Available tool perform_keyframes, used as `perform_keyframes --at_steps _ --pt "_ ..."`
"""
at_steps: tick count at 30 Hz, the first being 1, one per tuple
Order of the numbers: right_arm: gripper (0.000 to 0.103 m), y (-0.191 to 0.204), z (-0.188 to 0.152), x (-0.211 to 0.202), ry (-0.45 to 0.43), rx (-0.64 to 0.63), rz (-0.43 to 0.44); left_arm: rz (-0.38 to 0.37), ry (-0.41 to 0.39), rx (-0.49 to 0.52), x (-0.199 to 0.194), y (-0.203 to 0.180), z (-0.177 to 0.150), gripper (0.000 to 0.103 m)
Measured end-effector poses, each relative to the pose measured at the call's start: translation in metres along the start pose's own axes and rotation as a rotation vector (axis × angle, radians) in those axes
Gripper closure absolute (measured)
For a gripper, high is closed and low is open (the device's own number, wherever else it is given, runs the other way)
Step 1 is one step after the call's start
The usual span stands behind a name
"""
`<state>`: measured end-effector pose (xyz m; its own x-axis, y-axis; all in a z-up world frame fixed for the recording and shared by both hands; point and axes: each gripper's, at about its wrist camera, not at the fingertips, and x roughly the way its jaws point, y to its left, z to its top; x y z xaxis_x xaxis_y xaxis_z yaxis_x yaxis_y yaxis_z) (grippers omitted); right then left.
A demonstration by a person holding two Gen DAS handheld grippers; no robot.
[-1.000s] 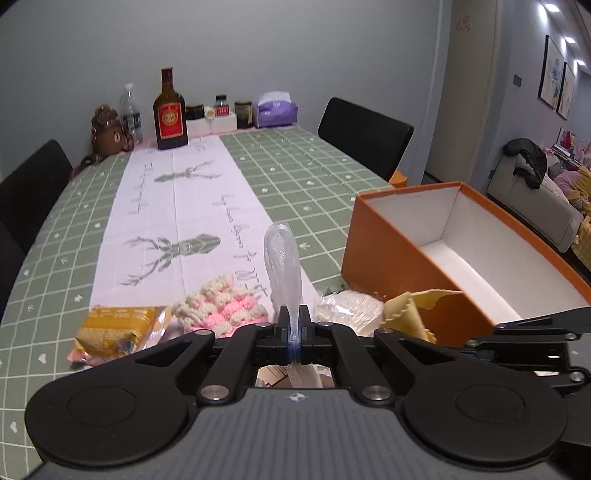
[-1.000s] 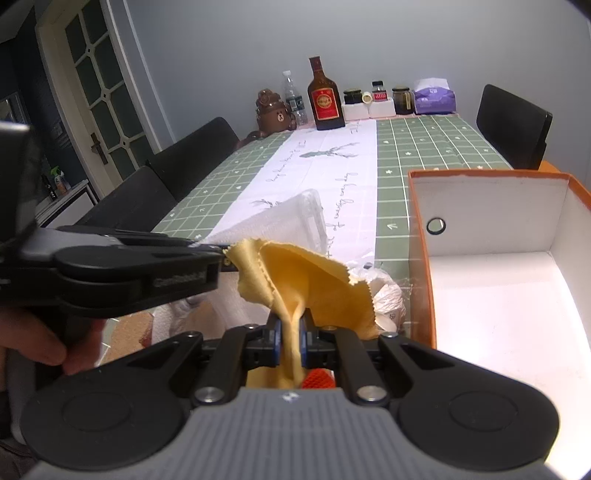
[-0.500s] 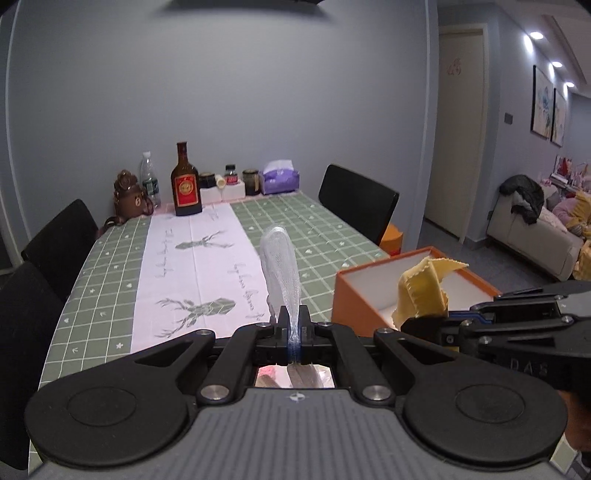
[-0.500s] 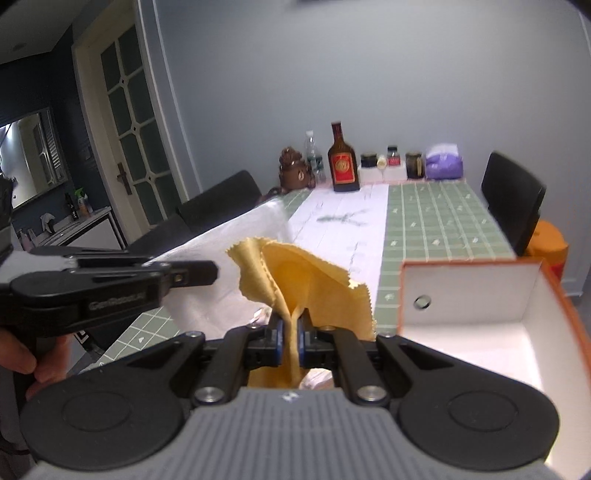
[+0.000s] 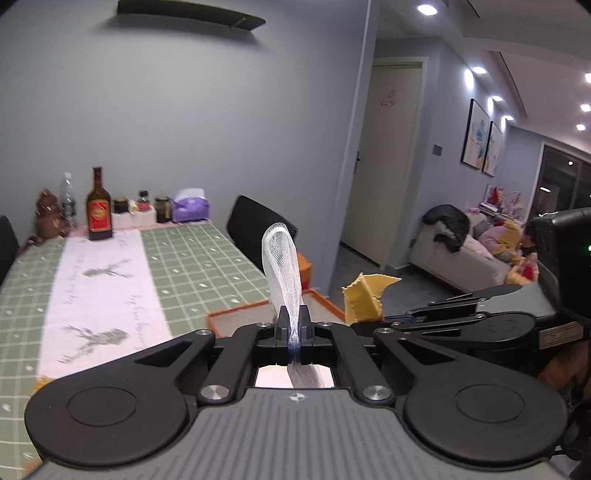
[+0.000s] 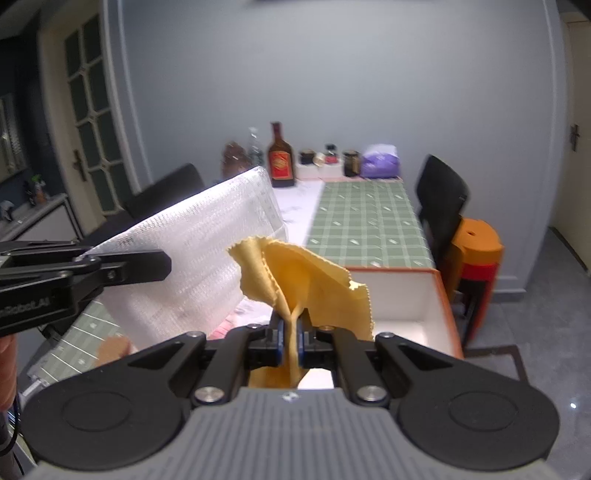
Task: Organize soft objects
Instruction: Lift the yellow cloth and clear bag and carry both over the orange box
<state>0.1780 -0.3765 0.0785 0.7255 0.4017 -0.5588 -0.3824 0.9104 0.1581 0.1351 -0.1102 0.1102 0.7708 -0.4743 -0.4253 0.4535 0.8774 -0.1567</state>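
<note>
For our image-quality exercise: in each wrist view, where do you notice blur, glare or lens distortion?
Left wrist view: the doorframe bows from fisheye distortion, the ceiling spotlights flare, and the white mesh net stays sharp. Right wrist view: motion blur softens the brown glass bottle and green checked tablecloth; the orange box's white interior is overexposed.

Both up and away from the tabletop now! Left gripper [image 5: 294, 325] lifted high with the white mesh net cloth [image 5: 282, 264], pile of soft things dropped out of sight below, green checked tablecloth [image 5: 192, 258] lying far beneath. Right gripper [image 6: 290, 338] raised too, crumpled yellow cloth with zigzag edges [image 6: 306, 280] carried along, orange open box with white inside [image 6: 413, 299] sunk low and shrunk to a near-right corner. More wall and ceiling showing.
</note>
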Motion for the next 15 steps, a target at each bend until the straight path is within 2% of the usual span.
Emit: perform_keyframes --at_steps 6,13,15 --pt "0.099 -0.029 -0.015 0.013 0.105 -0.031 -0.058 -0.052 0.101 -0.038 0.048 -0.013 -0.012 0.101" --pt "0.099 -0.055 -0.028 0.055 0.282 -0.065 -0.079 -0.06 0.315 -0.007 0.112 -0.021 -0.036 0.101" --pt "0.099 -0.062 -0.032 0.071 0.334 -0.068 -0.07 -0.055 0.354 0.002 0.124 -0.02 -0.044 0.101"
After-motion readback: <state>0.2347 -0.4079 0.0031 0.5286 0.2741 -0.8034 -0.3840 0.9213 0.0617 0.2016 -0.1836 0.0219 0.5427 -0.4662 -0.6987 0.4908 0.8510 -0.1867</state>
